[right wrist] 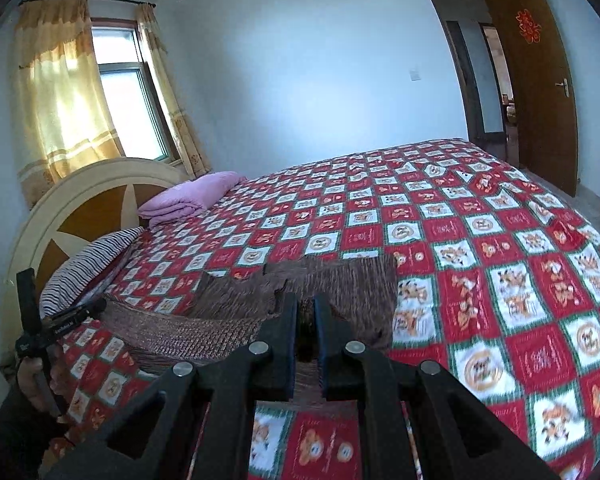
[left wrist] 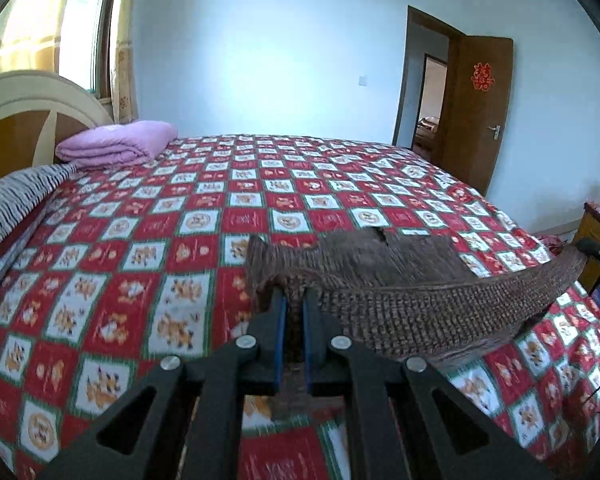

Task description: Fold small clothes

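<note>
We observe a bed point(left wrist: 148, 216) covered by a red-and-white checkered bedspread point(right wrist: 480, 248) with cartoon bear panels. At its head stands a cream and brown headboard point(right wrist: 96, 200), and against it lie a folded pink quilt point(left wrist: 116, 144) at the far corner and a striped pillow point(right wrist: 88, 264) nearer our side.

We note a brown knitted garment point(left wrist: 412, 304) held raised over the bed's near edge, stretched between both tools. Part of it sags down toward the bedspread; its far portion shows a jagged, blurred outline.

We record the left gripper point(left wrist: 294, 300) with its blue-lined fingers point(left wrist: 281, 320) clamped together on one end of the garment, the knit bunched between them. The right gripper point(right wrist: 306, 304) is likewise closed on the other end, with dark fabric pinched between its fingers point(right wrist: 290, 320).

In the right wrist view we see the left gripper at the left margin, gripping the garment's edge, with the person's hand point(right wrist: 32, 380) beneath it.

A brown door point(right wrist: 540, 80) stands open in the far wall, and curtains point(right wrist: 60, 92) flank the window.
</note>
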A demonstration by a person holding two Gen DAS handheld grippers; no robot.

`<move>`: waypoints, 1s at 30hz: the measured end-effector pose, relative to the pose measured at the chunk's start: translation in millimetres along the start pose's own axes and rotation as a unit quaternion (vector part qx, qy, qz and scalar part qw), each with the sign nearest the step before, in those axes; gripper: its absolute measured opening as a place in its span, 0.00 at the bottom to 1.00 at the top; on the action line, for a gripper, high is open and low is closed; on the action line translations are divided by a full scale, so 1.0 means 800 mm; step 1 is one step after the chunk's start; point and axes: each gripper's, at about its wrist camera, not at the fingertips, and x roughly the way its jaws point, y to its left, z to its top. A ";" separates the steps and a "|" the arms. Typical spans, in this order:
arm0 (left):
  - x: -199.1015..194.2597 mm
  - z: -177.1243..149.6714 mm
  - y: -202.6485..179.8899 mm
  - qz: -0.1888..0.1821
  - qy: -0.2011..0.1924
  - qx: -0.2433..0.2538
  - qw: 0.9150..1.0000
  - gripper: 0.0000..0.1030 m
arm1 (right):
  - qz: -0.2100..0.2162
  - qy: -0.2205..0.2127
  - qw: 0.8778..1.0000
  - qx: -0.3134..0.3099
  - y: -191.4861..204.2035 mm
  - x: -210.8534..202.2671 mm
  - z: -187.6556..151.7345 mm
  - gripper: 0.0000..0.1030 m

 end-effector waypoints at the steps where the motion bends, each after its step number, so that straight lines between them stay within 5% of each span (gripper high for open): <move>1: 0.005 0.004 0.000 0.002 0.001 0.002 1.000 0.07 | -0.003 0.001 1.000 -0.001 -0.002 0.006 0.005 0.07; 14: 0.099 0.053 -0.010 0.039 0.006 0.048 0.998 0.07 | -0.034 0.042 0.999 -0.008 -0.034 0.114 0.046 0.07; 25: 0.233 0.040 -0.004 0.062 0.081 0.065 0.993 0.08 | -0.056 0.107 0.993 -0.007 -0.070 0.260 0.047 0.07; 30: 0.266 0.035 0.009 0.106 0.108 0.054 0.987 0.12 | -0.078 0.151 0.985 0.016 -0.105 0.339 0.033 0.09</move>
